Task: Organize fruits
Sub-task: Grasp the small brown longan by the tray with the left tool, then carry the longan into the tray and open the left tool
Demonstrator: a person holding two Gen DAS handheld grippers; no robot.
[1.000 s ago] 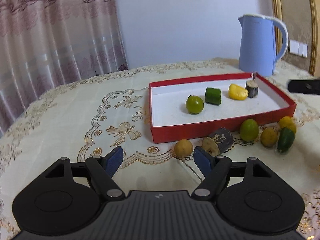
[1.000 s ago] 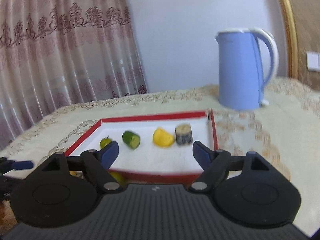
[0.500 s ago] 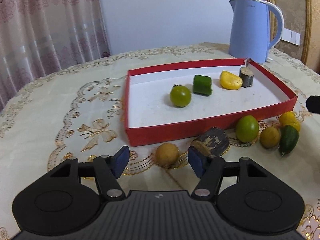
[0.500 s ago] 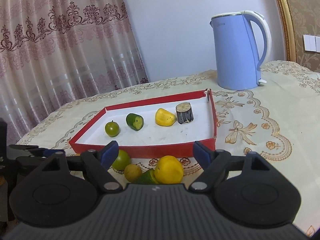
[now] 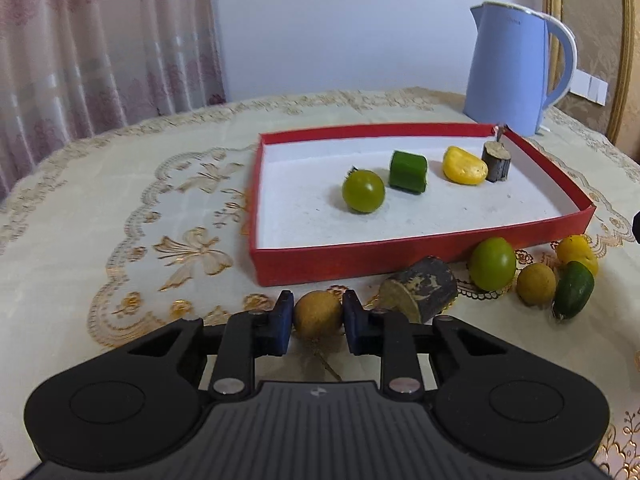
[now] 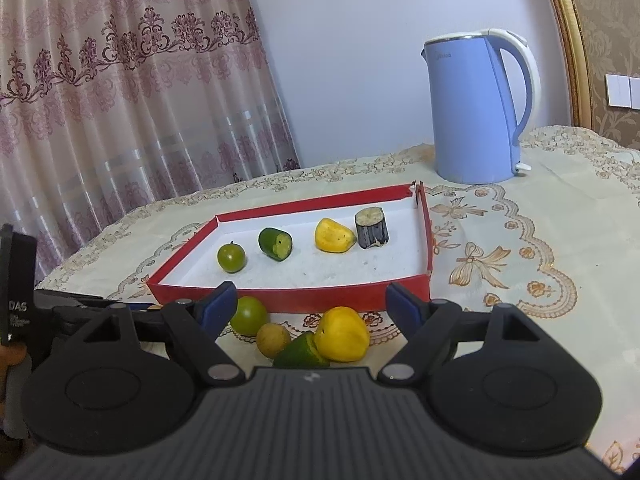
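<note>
Risk: left claw [image 5: 317, 317] just closed on round tan fruit [image 5: 318, 314], thin pinch, may pop out w/ lift; right claw [image 6: 310, 304] open, empty.

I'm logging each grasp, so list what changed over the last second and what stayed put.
The left gripper moved in on the tan fruit before the red tray, and its fingers have just closed on it. The right gripper drew nearer the loose fruit, fingers open throughout. The four pieces in the tray, the log and the kettle kept their places.
</note>
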